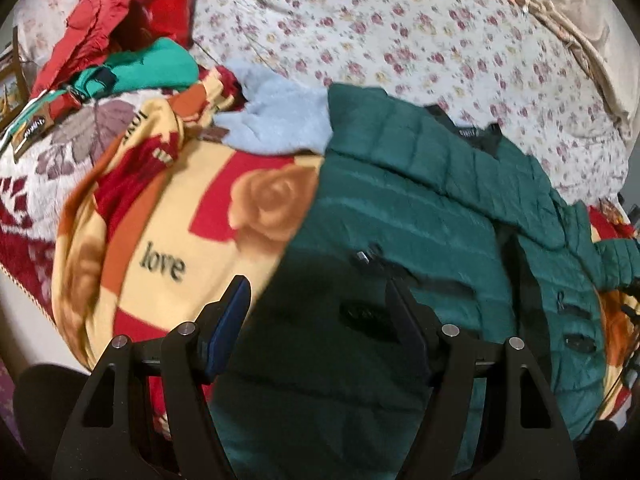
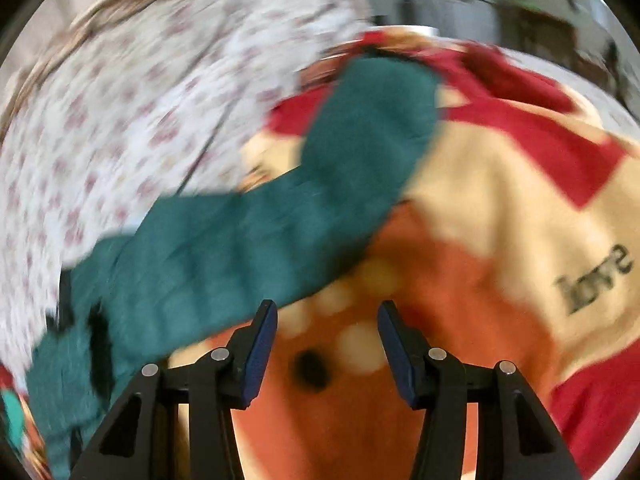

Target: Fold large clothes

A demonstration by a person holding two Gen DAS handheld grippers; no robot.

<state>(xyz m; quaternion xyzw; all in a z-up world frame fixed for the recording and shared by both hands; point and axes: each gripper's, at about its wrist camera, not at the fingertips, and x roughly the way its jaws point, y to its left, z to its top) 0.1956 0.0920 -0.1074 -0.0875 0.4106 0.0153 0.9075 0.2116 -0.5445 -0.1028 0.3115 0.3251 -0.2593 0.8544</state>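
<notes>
Both grippers hang with their jaws apart and nothing between them, which suits a moment of repositioning rather than holding. Directly beneath and ahead of the left gripper (image 1: 318,312) lies the dark green quilted jacket (image 1: 420,216), spread front-up over the patterned "love" blanket (image 1: 168,248), so that its body is flat and ready to be folded; its zipped pockets face upward, and its collar lies beyond the fingertips toward the floral bedsheet (image 1: 400,32). To the left of this gripper the blanket shows bare, and farther off a grey fleece (image 1: 276,120), a bright green garment (image 1: 160,68) and red clothes (image 1: 104,28) are heaped together, seemingly kept aside. The right gripper (image 2: 326,320) hovers over orange blanket, with one jacket sleeve (image 2: 280,216) stretching out ahead and to its left, laid away from the body. That sleeve is probably the next part to be brought in across the jacket, and this gripper seems placed to reach it. Its view is blurred, so finer detail there cannot be told.
</notes>
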